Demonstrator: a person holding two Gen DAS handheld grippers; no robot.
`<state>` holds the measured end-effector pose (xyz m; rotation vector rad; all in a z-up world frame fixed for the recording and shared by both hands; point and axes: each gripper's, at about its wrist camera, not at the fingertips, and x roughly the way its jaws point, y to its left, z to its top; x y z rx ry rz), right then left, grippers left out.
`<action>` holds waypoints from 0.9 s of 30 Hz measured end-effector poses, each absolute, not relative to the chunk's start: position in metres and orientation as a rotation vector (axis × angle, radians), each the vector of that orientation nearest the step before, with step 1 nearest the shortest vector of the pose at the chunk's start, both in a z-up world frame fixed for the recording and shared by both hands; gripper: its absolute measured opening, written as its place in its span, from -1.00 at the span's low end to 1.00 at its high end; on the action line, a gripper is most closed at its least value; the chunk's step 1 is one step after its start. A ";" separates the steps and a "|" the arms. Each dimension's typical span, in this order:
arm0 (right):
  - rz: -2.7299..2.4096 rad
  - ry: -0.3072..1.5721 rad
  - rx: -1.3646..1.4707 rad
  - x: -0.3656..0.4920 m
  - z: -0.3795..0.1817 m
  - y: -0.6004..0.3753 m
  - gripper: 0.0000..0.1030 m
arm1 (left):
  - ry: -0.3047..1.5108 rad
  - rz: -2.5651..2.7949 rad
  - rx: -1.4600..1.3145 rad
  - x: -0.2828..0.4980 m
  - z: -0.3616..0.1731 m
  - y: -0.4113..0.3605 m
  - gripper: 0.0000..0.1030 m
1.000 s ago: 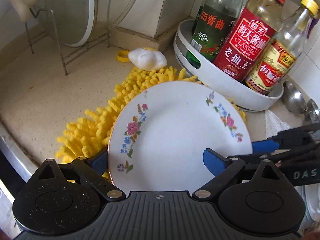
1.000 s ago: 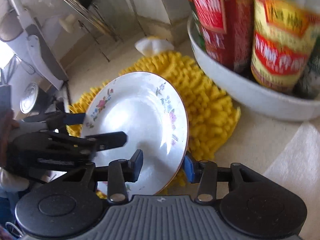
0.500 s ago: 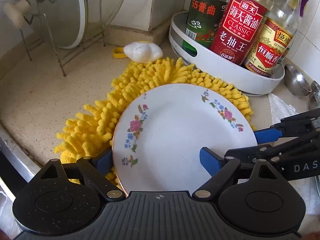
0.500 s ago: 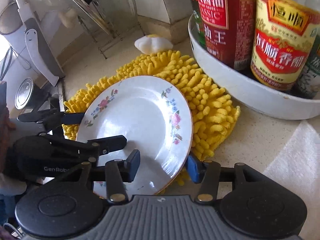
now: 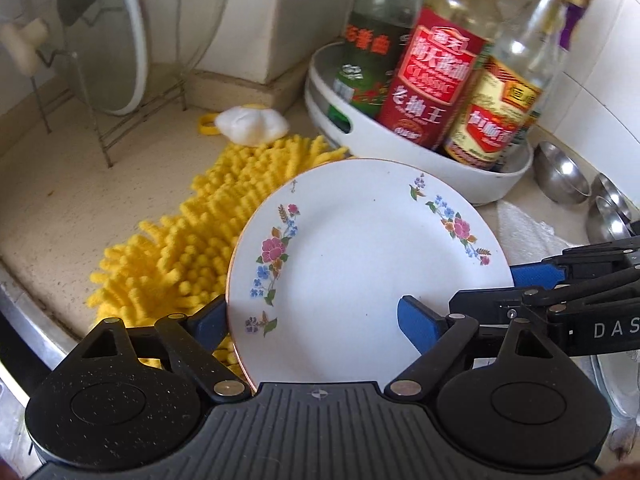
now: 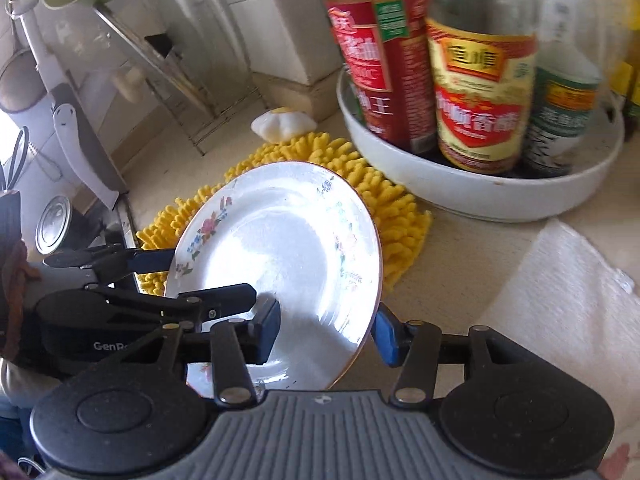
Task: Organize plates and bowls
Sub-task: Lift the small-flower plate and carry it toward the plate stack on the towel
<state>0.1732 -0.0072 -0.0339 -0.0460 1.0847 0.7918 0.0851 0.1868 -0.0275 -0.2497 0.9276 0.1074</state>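
Risen clear of the shaggy yellow mat since a second ago: the floral plate, ready to carry.
Left wrist: left gripper, just closed, clamps the glossy, tilted china plate; right wrist: right gripper, jaws just widened, straddles the opposite rim; whether its pads press, I cannot tell.

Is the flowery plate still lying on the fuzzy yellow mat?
Cannot tell. In both wrist views the plate tilts over the yellow mat between both grippers' jaws, but its lower rim is hidden, so neither contact nor a gap shows.
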 end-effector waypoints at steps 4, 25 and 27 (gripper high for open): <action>0.764 1.075 -0.013 0.171 -0.031 -0.022 0.17 | 0.923 0.083 -0.226 0.090 -0.024 0.174 0.77; 0.594 1.021 0.117 0.160 -0.013 -0.124 0.17 | 0.908 -0.080 -0.097 0.111 -0.019 0.086 0.77; 0.571 1.017 0.128 0.158 -0.012 -0.135 0.17 | 0.907 -0.102 -0.088 0.116 -0.018 0.078 0.78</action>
